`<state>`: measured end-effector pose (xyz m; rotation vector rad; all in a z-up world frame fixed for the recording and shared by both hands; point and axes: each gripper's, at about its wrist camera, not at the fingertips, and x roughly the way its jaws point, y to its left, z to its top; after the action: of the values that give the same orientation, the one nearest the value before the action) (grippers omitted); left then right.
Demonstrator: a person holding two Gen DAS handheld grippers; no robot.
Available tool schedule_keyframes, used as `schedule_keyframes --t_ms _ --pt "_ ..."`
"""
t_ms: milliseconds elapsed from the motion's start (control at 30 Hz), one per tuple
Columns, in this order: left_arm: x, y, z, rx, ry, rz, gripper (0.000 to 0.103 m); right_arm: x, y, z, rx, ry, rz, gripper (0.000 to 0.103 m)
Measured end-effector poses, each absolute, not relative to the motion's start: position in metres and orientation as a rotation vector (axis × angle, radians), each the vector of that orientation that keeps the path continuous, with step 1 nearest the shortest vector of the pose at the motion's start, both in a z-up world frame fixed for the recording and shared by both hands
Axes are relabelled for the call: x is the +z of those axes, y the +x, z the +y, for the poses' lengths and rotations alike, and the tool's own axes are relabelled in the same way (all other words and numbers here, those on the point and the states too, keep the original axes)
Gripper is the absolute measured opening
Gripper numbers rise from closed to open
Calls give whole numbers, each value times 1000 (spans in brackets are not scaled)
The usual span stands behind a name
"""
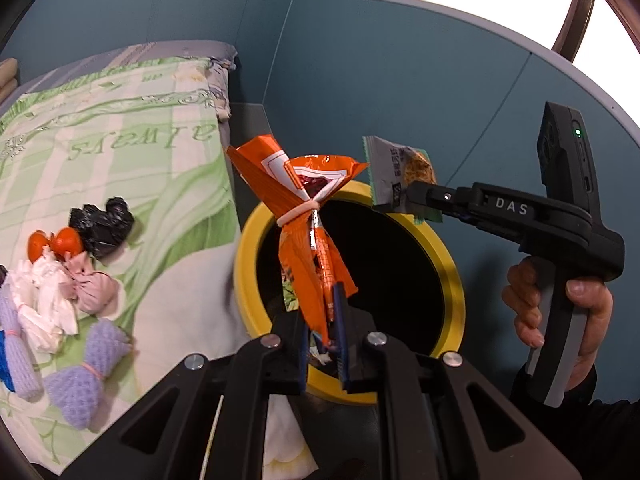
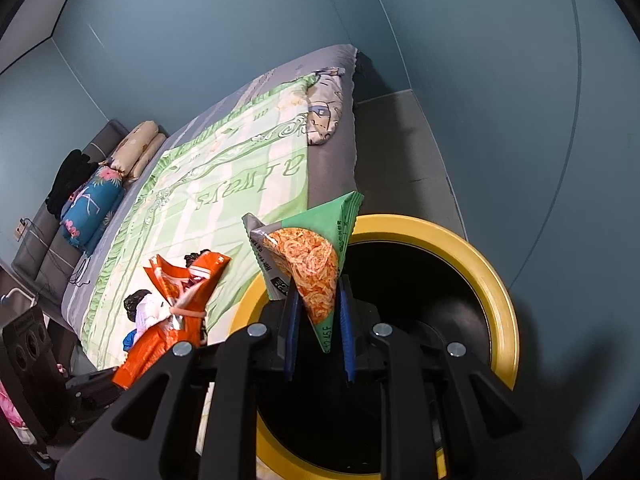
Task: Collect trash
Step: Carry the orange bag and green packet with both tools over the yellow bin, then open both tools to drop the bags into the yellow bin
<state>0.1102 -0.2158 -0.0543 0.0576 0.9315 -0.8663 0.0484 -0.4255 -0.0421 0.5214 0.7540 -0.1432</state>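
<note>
L wrist view: left hand-held gripper [image 1: 325, 322] pinches an orange wrapper [image 1: 308, 216] tied w/ a band, held over the yellow-rimmed bin [image 1: 448, 276] just ahead; not dropped yet. Off to its left, more trash [image 1: 68, 280] lies on the bed [image 1: 120, 120], so plenty left. R wrist view: right hand-held gripper [image 2: 318, 320] pinches a green snack packet [image 2: 316, 256] above the bin's mouth.

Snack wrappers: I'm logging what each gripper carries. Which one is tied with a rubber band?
The orange wrapper in the left gripper; the green wrapper has none.
</note>
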Motion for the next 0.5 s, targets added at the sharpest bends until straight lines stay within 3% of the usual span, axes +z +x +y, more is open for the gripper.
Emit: schedule_keyframes --t_ms 400,500 --pt "-64 102 -234 -902 77 953 11 -47 48 -435 -158 572 766 22" --pt "-64 100 -235 -907 78 947 17 -45 47 -435 -158 582 763 26"
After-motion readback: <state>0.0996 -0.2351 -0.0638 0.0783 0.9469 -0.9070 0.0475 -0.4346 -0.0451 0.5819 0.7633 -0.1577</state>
